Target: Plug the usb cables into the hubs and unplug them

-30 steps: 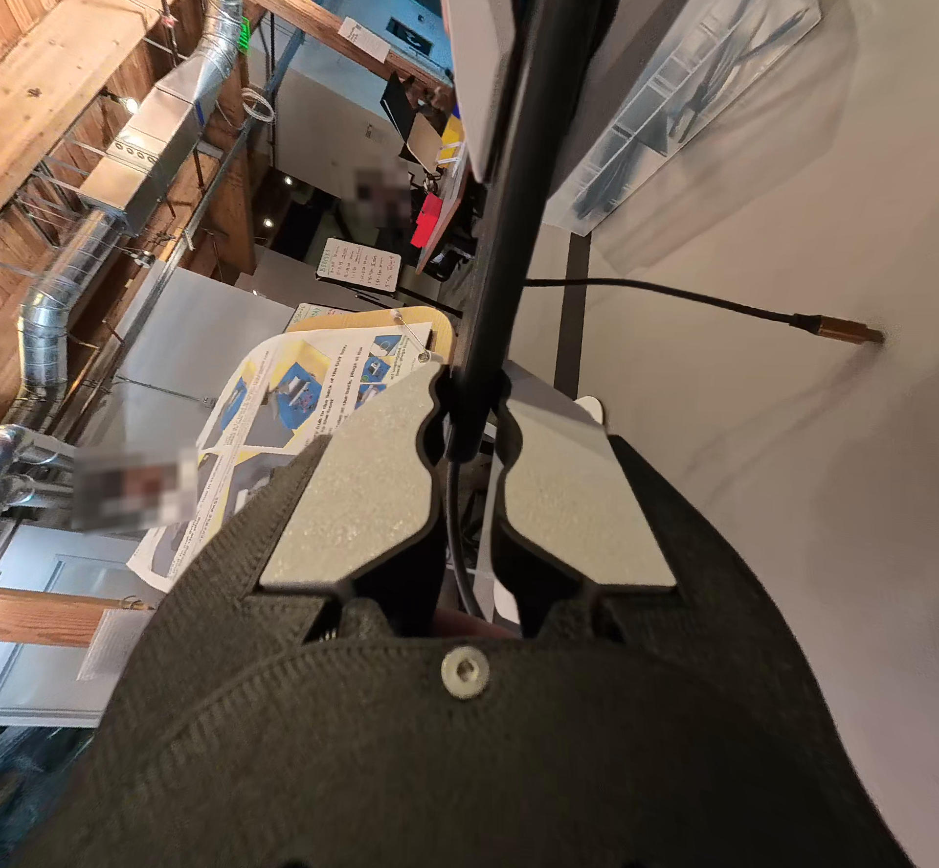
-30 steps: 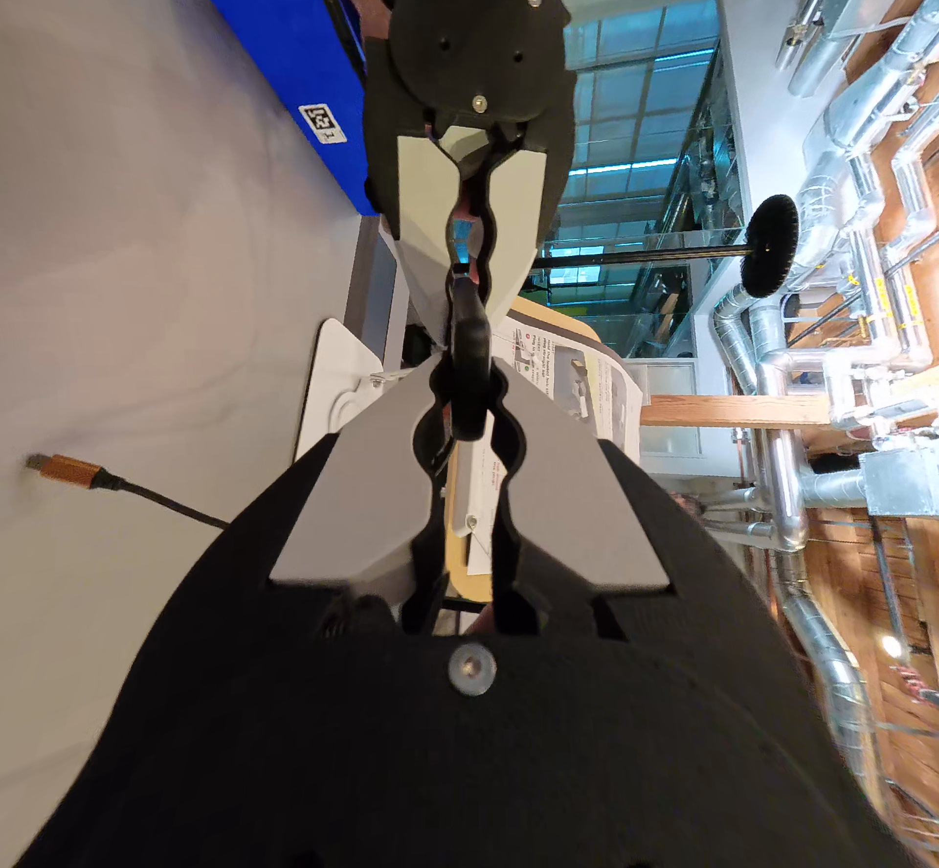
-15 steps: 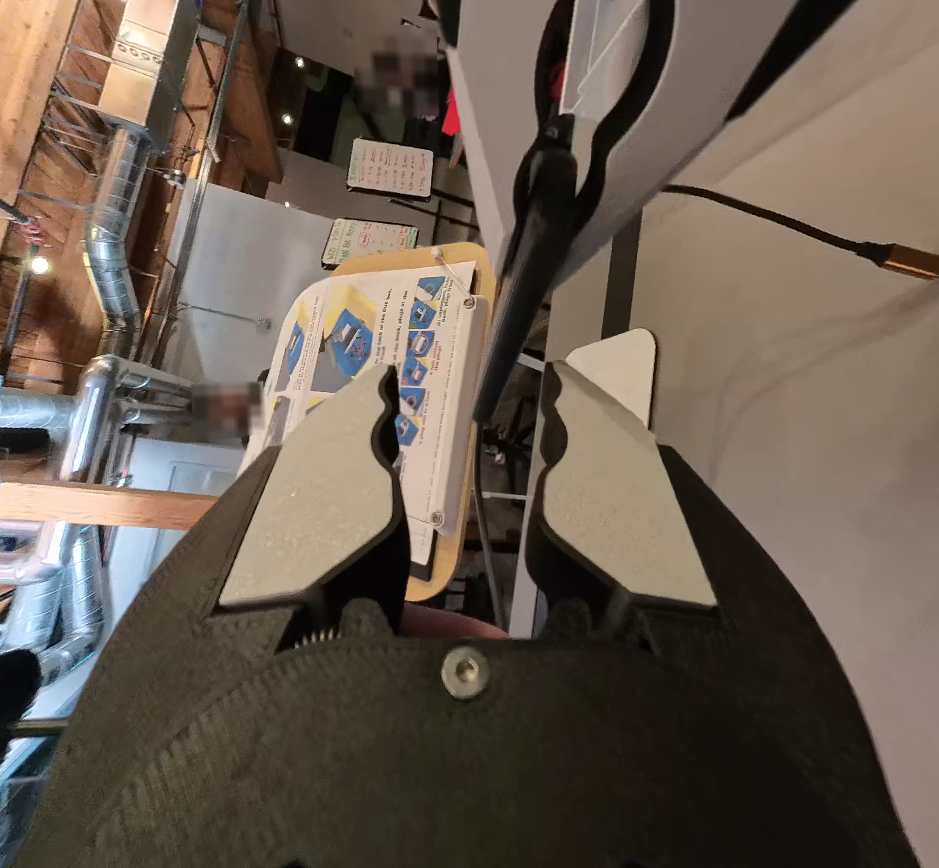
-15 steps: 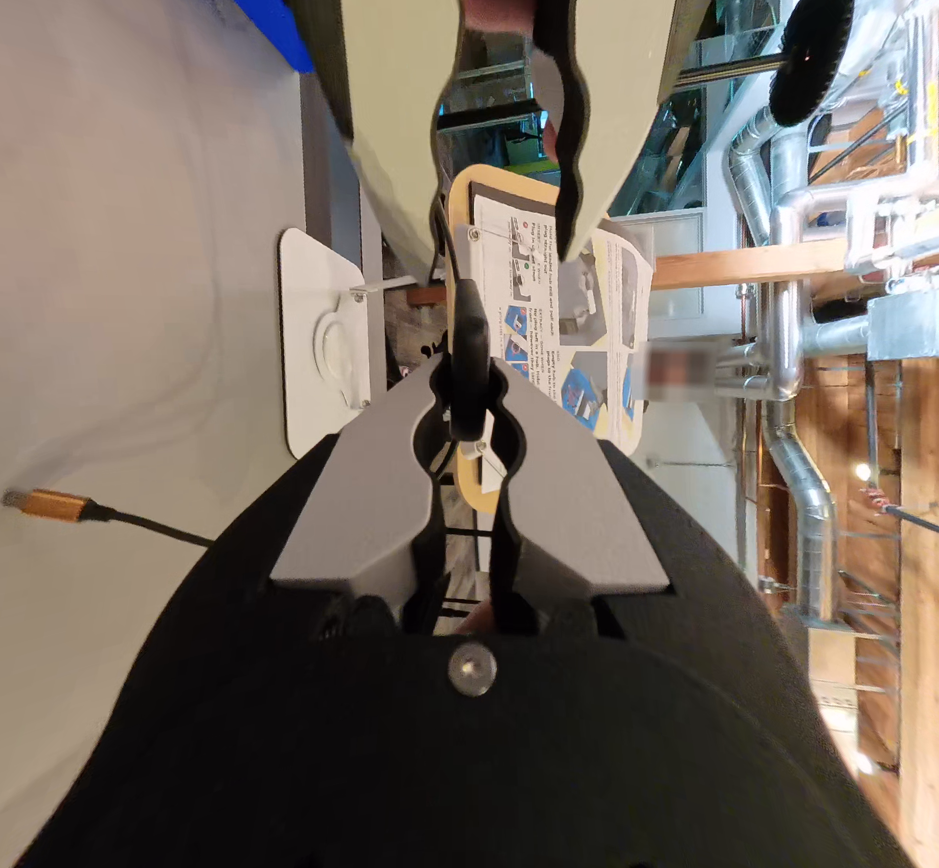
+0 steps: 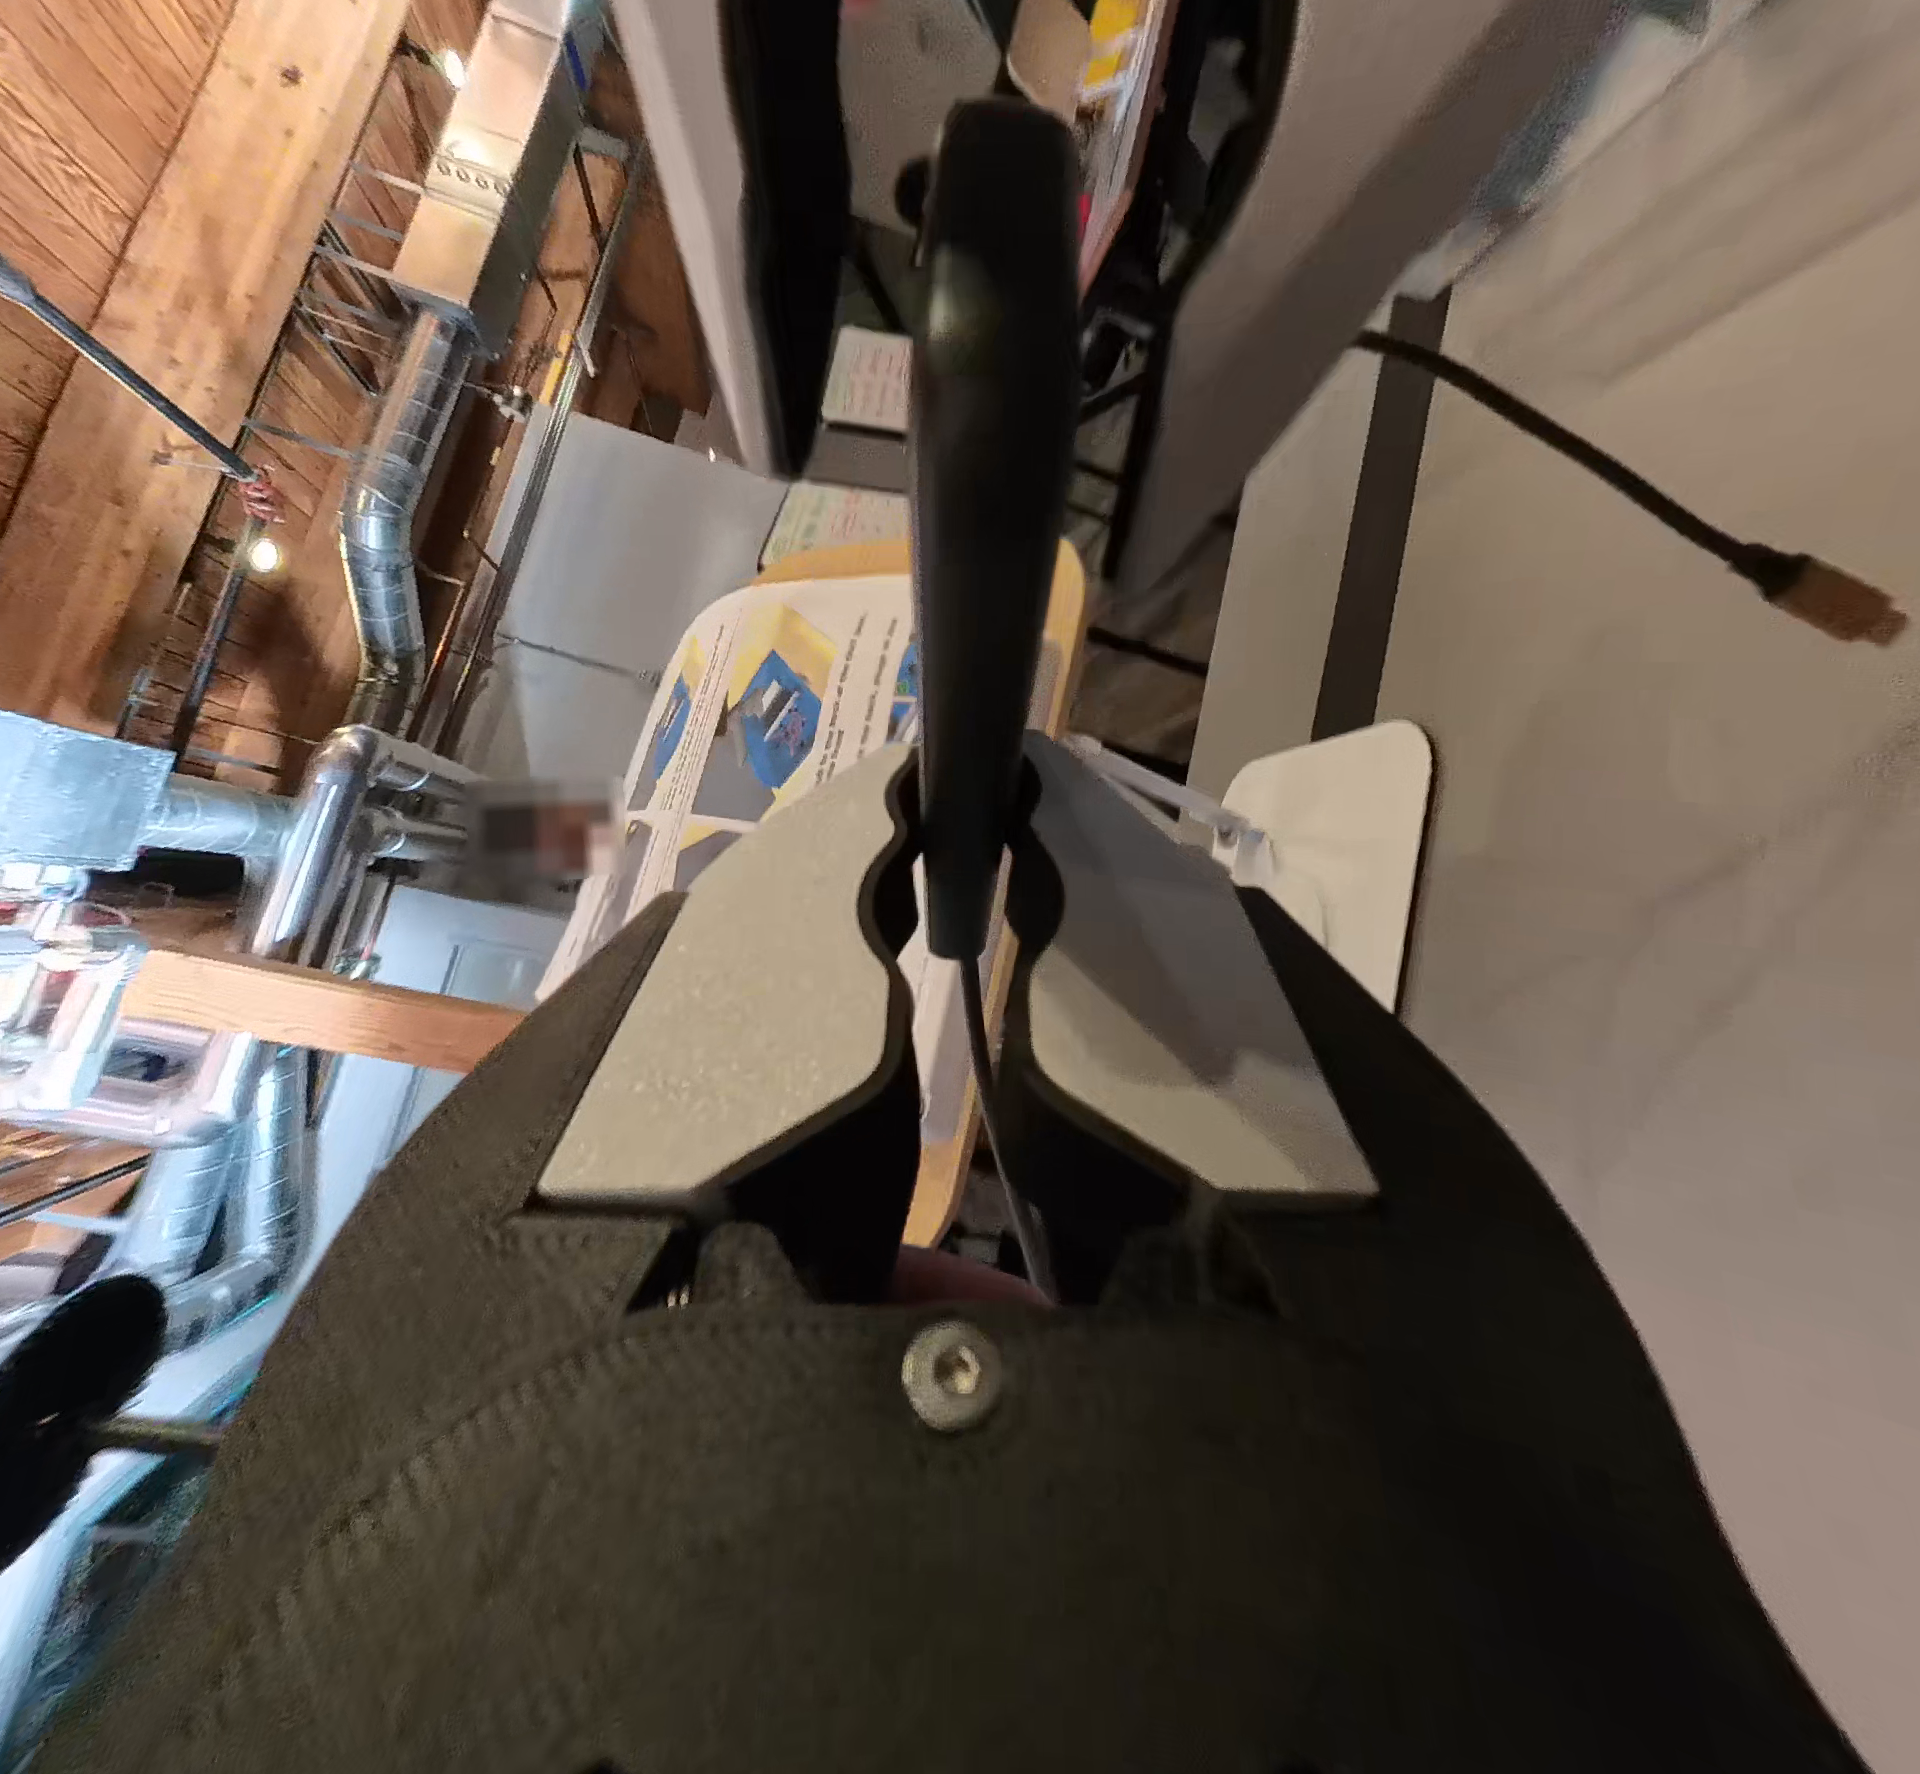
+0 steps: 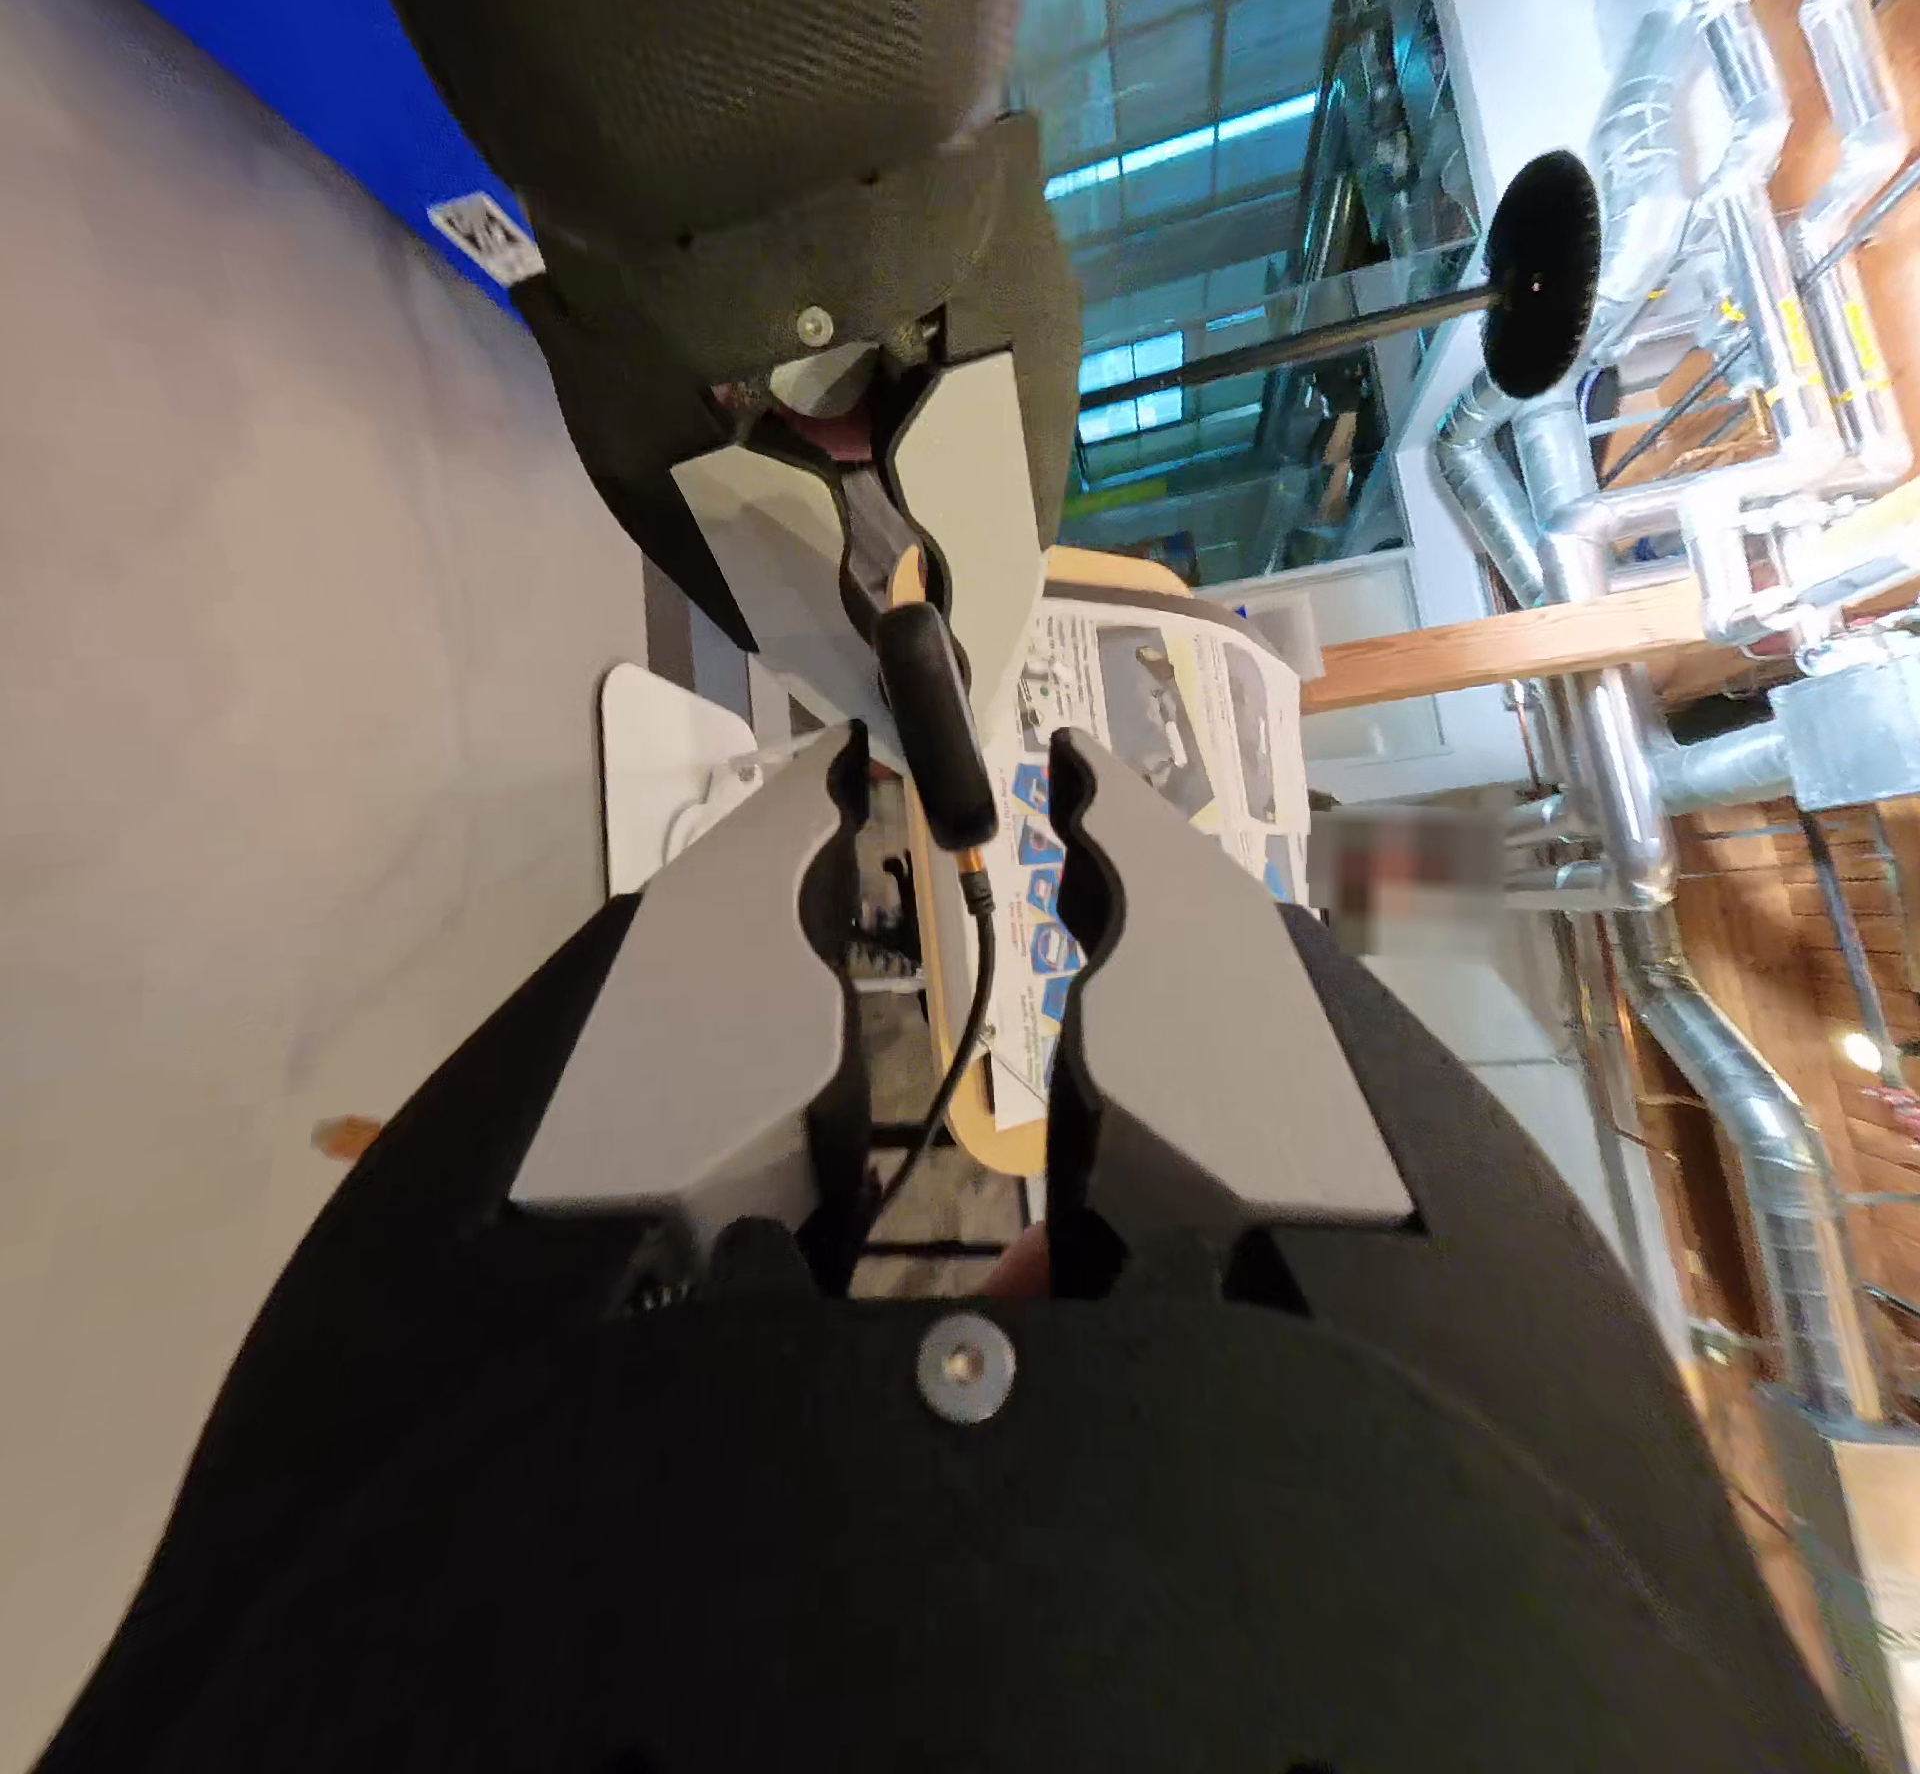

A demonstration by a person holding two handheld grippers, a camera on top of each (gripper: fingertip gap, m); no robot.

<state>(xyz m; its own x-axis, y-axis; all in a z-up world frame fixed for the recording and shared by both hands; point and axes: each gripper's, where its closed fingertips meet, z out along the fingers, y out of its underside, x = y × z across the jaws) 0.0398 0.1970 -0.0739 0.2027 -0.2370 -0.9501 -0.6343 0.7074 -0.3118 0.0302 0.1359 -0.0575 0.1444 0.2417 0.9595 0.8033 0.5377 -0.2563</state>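
Note:
My left gripper [image 5: 966, 768] is shut on a long black hub [image 5: 987, 436], held in the air beside the white table [image 5: 1662, 997]. The hub's thin lead runs back between my fingers. My right gripper [image 6: 954, 748] is open, its jaws on either side of the hub's near end [image 6: 935, 737] without touching it. A copper plug [image 6: 974, 867] sits in that end, and its thin black cable [image 6: 961, 1049] hangs down between the right fingers. In the left wrist view the right fingers [image 5: 1340, 114] stand open around the hub's far end. A second, loose cable with a copper plug [image 5: 1829, 607] lies on the table.
A blue box [image 6: 260, 62] with a marker tag stands on the table behind the left gripper [image 6: 914, 623]. A white stand base [image 5: 1340, 851] sits at the table edge. A board with printed instruction sheets [image 5: 790, 685] stands beyond it. The loose plug shows blurred in the right wrist view [image 6: 343, 1134]. My hands' fingertips stand some 6 cm from each other.
My left gripper opened half a second ago and has shut on the hub again. My right gripper has let go of its grip and opened, and has drawn back a little.

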